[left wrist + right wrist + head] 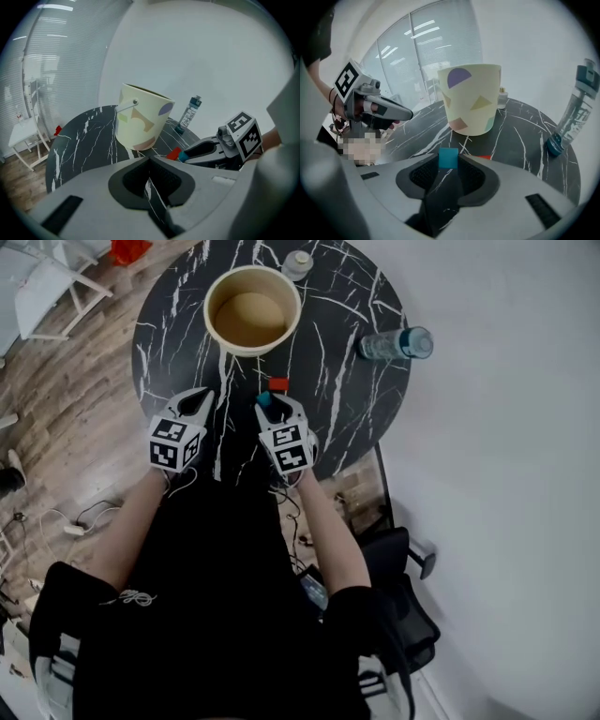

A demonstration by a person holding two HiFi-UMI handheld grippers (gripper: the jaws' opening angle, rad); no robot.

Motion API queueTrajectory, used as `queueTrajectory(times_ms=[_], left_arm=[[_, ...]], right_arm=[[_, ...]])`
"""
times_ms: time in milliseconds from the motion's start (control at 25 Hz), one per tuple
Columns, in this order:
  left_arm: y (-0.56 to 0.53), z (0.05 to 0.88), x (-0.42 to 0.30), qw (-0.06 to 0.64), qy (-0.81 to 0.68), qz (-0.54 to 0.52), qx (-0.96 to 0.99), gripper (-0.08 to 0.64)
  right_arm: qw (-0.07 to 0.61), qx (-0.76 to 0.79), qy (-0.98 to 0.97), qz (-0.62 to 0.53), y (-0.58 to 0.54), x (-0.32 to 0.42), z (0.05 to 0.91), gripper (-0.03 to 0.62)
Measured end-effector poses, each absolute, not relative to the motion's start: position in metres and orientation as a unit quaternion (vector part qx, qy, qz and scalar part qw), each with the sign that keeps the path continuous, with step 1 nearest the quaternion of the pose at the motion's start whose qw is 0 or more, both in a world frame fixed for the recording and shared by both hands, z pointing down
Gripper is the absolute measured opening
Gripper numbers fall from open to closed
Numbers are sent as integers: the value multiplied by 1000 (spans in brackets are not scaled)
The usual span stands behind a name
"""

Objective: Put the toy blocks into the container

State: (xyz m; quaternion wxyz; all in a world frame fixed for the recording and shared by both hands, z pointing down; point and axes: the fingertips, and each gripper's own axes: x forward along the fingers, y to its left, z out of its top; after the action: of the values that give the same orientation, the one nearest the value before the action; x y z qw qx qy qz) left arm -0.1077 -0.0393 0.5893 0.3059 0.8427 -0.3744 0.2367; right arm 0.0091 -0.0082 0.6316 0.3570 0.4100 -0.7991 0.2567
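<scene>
A cream bucket (253, 310) with pastel shapes stands open at the far side of the round black marble table (178, 324). My right gripper (272, 399) is shut on a small teal block (448, 157), held just above the table in front of the bucket (471, 98). A red block (278, 384) lies on the table just beyond the right fingertips, and its edge shows at the jaw rim in the right gripper view. My left gripper (204, 393) hovers to the left, shut and empty, pointing at the bucket (140, 123).
A clear water bottle (396, 343) lies at the table's right edge. A small capped jar (297, 263) stands behind the bucket. An office chair (394, 568) is at the lower right. White furniture (47, 287) stands on the wooden floor at the far left.
</scene>
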Motion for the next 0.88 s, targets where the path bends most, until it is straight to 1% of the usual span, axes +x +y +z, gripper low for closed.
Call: queueTrajectory(times_ms=[160, 360, 640, 880], left_arm=[[-44, 583, -130, 304, -396, 224, 837, 0], [-65, 559, -155, 285, -423, 196, 838, 0], [-95, 519, -161, 246, -425, 166, 855, 0], [-115, 494, -155, 222, -412, 155, 870, 0]], right_arm=[[329, 407, -814, 252, -17, -16, 613, 123], [284, 414, -836, 223, -33, -40, 573, 123], [258, 429, -846, 182, -50, -54, 524, 123], [237, 457, -843, 154, -64, -52, 491, 123]])
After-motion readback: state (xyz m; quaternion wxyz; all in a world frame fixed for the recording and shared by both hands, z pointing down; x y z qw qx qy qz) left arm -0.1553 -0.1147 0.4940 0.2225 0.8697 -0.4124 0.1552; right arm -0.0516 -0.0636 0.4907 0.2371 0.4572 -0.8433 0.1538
